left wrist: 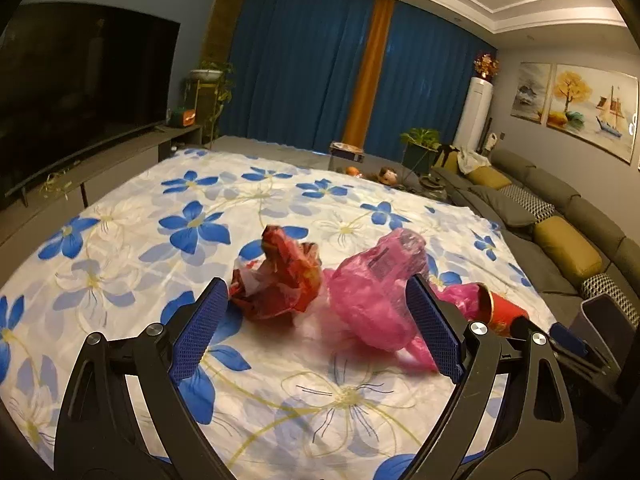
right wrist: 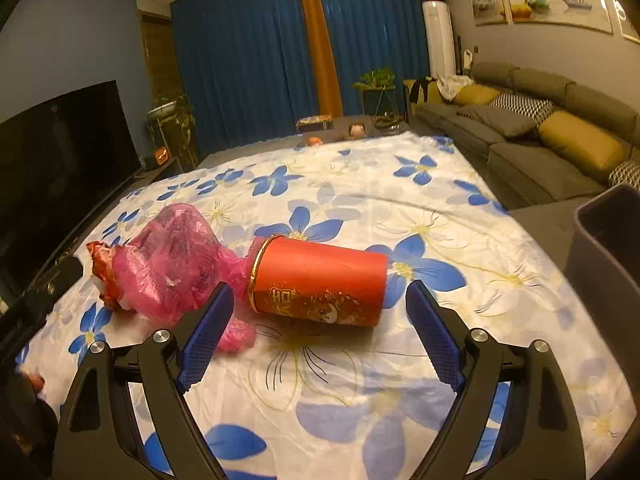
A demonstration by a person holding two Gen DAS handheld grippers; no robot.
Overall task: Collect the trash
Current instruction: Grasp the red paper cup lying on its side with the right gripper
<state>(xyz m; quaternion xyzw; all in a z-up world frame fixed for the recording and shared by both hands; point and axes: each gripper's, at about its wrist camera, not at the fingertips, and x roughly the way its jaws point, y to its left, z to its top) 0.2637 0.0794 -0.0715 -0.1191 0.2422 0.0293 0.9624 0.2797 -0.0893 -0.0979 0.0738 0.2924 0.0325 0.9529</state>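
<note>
- Right hand-held gripper [right wrist: 320,322] had its jaws spread wide with nothing clamped. The red tube [right wrist: 320,282] lay on its side just past the fingertips, roughly centred between them, gold-rimmed end pointing to the gripper's left.
- Left hand-held gripper [left wrist: 316,320] was also wide apart and empty. The crumpled red wrapper [left wrist: 278,276] sat just ahead of its left finger, and the pink plastic bag [left wrist: 376,292] bunched up against its right finger; I couldn't tell whether the pad was actually touching it.
- All of it was lying on the flowered sheet [right wrist: 400,184], bag touching the tube's rimmed end.
- My take for the grab: the tube looked like it would roll, so I'd come in square across its width and close slowly around the middle, not near the rim. For the bag, go for the thick bunched part, since thin film slips out of the pads.
- The dark bin [right wrist: 608,248] stood off to the right gripper's right, past the sheet's edge. What little of the inside showed looked dark, so no idea if anything was in it.
</note>
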